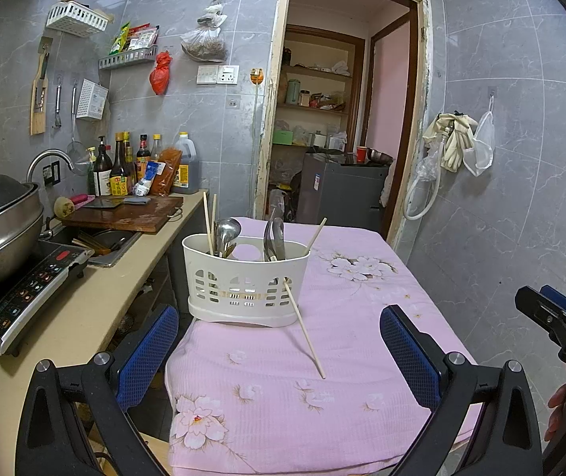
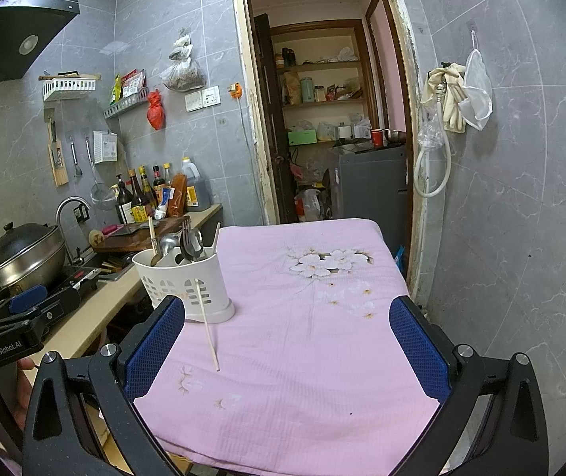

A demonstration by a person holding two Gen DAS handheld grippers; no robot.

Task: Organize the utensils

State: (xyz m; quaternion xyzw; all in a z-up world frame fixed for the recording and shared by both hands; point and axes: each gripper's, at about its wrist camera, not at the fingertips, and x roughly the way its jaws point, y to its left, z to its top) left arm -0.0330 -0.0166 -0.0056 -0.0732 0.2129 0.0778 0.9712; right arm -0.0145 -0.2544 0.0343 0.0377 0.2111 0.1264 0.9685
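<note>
Utensils: one loose chopstick (image 1: 303,329) outside, tip on pink cloth (image 1: 283,408), upper end leaning against caddy (image 1: 245,281). Left gripper (image 1: 279,353) and right gripper (image 2: 287,345) both spread wide, holding nothing, hovering short of cloth. Caddy holds ladle (image 1: 227,234), spoons (image 1: 275,238), other chopsticks (image 1: 207,222), upright. Judgement: nearly complete; stray chopstick remains.

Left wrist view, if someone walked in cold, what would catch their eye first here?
Most likely the white utensil caddy standing at the near left of the pink flowered cloth, holding spoons and chopsticks. Next, the single chopstick outside it, top end against the caddy's front and tip on the cloth. Both tools, left and right, are open and hold nothing.
</note>
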